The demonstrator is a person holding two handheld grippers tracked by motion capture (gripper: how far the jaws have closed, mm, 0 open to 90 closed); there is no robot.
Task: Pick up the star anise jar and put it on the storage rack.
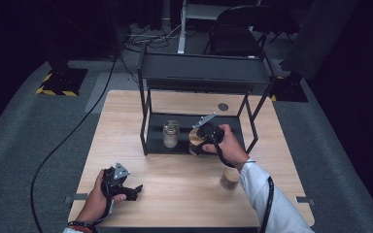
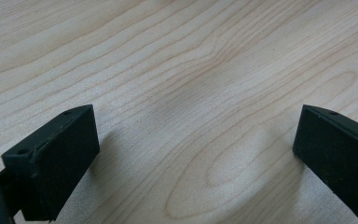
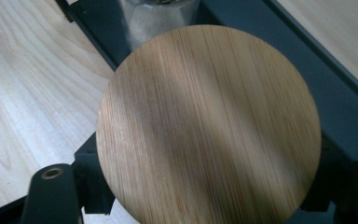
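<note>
Sits at the bottom of everything: a pale wooden table (image 1: pixel 175 194), long side toward the person. Carries a black metal rack (image 1: pixel 204 73) on its far half, with a flat top deck and a low dark shelf between thin legs. Holds one glass jar (image 1: pixel 171 134) upright on the left part of that shelf. Leaves a second jar (image 1: pixel 229 179) out on the bare table, just beside the right sleeve and well apart from the rack.

Shows the thing in hand at the front edge of the low shelf, right of the shelved jar: a third jar, gripped in the right gripper (image 1: pixel 197 144), with its round wooden lid (image 3: pixel 209 126) turned square toward the right gripper view (glass body hidden behind the lid there, so the exact seat of the pads cannot be told). Clamps from both sides, one jaw low on each side of the lid. Looks like a placement onto the shelf, about midway through.

Rests the left gripper (image 1: pixel 133 190) low over the near-left table, jaws spread wide with nothing but wood grain between them.

Risks from here:
- Knocking the shelved jar, near the line of approach; a push too far left would tip it.
- Catching the rack's front rail or right leg with the jar's base or the jaws; too low an entry would cause it.
- Setting down tilted, since the lid does not look level in the high view; letting go before the base sits flat could roll the jar off the shelf edge.
</note>
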